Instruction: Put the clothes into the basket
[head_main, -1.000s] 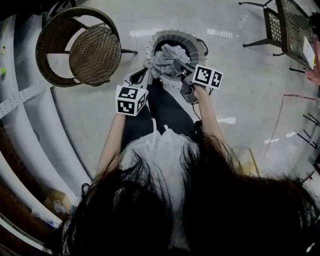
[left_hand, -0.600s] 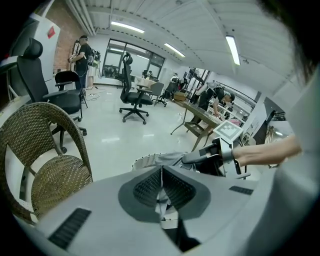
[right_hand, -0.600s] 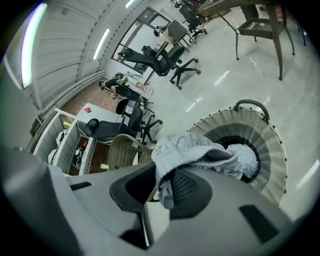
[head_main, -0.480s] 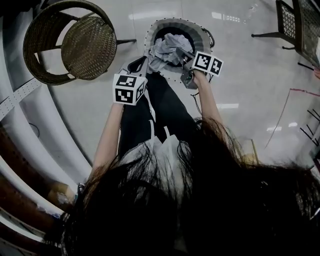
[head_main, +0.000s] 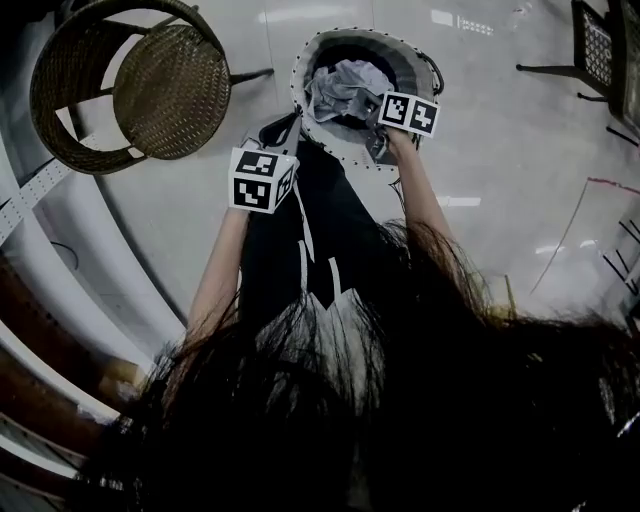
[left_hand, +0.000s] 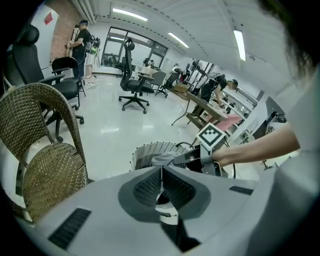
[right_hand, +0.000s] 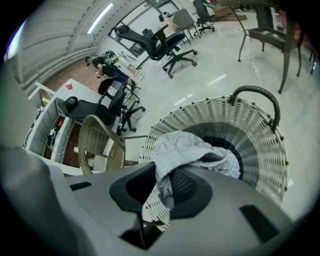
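Observation:
A round woven basket (head_main: 415, 62) with a dark handle stands on the pale floor ahead of the person. A light grey garment (head_main: 342, 88) hangs over its opening, partly inside. My right gripper (head_main: 374, 104) is shut on that garment (right_hand: 186, 149), whose folds pass between the pads and drape above the basket's dark interior (right_hand: 260, 145). My left gripper (head_main: 272, 150) sits lower left of the basket, short of its rim. Its jaws (left_hand: 161, 175) are pressed together with nothing between them. The left gripper view shows the basket (left_hand: 150, 152) and the right gripper (left_hand: 200, 158) beyond.
A brown wicker chair (head_main: 150, 90) stands left of the basket, close to the left gripper (left_hand: 45, 165). Dark metal chairs (head_main: 600, 50) are at the far right. Office chairs (left_hand: 134, 82), desks and people are farther off in the room.
Both grippers have dropped lower. The right one has carried the grey garment from the basket's near rim to over its opening. The left stays shut and empty.

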